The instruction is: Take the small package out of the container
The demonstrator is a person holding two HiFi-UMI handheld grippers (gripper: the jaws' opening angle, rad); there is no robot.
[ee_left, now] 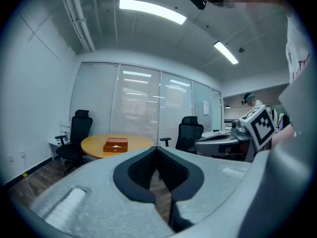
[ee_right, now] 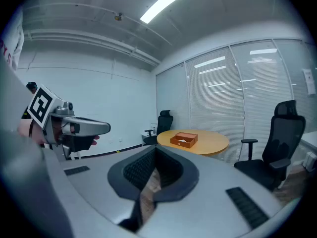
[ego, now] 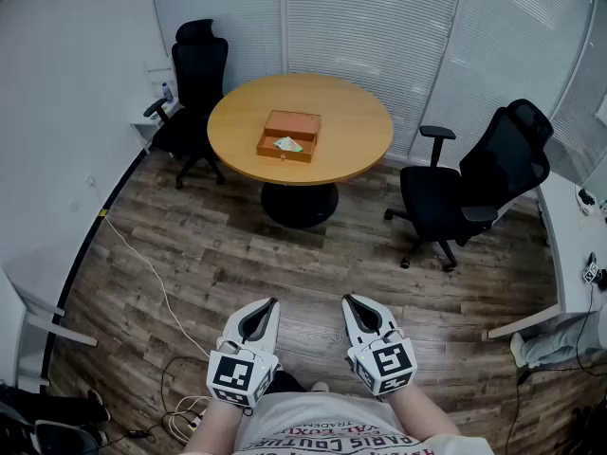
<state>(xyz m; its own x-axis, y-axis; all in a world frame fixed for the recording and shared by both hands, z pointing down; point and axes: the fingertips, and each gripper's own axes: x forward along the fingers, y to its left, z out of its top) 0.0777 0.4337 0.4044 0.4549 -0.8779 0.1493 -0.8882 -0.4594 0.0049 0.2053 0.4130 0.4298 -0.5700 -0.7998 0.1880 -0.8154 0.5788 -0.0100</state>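
Distant on the round table [ego: 353,121], near its middle, the container [ego: 288,136] holds the small package [ego: 287,144], a pale greenish scrap too small to make out. The person's shirt [ego: 322,429] is cut off at the bottom edge.

We see a reddish-brown container [ego: 302,121], a white-green small package [ego: 287,144], a tan counter [ego: 356,126] and black chairs [ego: 196,79].

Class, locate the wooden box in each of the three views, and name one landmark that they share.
Head view: wooden box upper centre, on the round table.
Left gripper view: box left of centre, above the jaws.
Right gripper view: box just right of centre.
Shared landmark: the round table under it.
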